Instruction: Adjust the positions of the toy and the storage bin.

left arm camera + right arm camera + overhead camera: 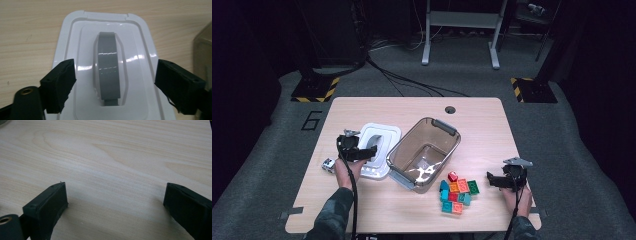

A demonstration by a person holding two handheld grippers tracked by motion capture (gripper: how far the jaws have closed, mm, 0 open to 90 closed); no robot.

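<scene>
The white lid is seen lying flat on the worktop, at 9 o'clock of the smoky clear bin and touching its side. The left tongs are held over the lid with jaws spread wide on either side of its grey handle, pressing on nothing. The right tongs stand open over bare wood, at 3 o'clock of the coloured blocks. A small grey-white object is noted at 9 o'clock of the lid.
</scene>
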